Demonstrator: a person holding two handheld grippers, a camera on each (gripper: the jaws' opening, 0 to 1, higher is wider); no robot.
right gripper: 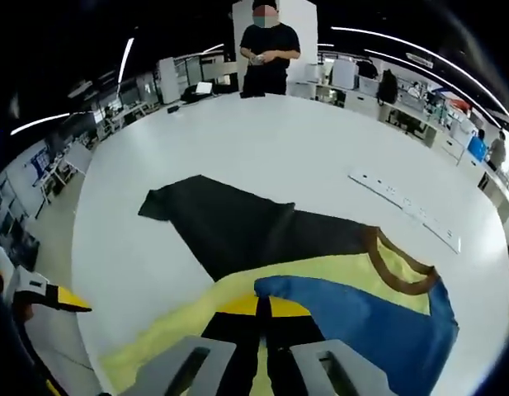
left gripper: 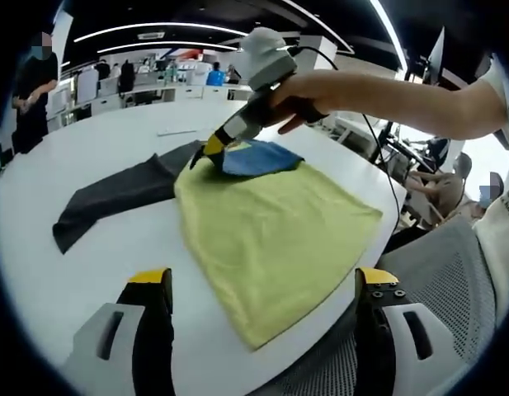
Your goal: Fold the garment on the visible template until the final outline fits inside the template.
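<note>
Table (left gripper: 89, 148) first: broad, white and round-edged, it carried the whole workpiece, with a pale strip (right gripper: 407, 206) lying well apart on its far side in the right gripper view. Garment (left gripper: 270, 231) lay spread on it, a yellow body crossing the near edge toward the person's seat, its collar end farthest from the left gripper's camera. One dark sleeve (left gripper: 114, 198) ran out flat from the shoulder across the bare table, long axis roughly square to the body's length. A blue panel (left gripper: 258, 157) sat at the collar end, and a brown neckband (right gripper: 402, 268) edged it in the right gripper view. No template outline could be made out under the cloth.

Right gripper (left gripper: 211, 148), seen from the left gripper view, was down at the collar end, yellow tips touching the fabric where blue met yellow. In its own view the jaws stood together over the cloth with a yellow fold between them, so it appeared closed on the garment, though the pinch itself was hard to confirm. Left gripper (left gripper: 262, 285) hung over the hem end, jaws wide apart, nothing in them.

Judgement: the coming fold turned on the sleeve. It lay to the left of the body, away from both tongs; the right gripper was nearer its shoulder root, the left nearer its cuff.
</note>
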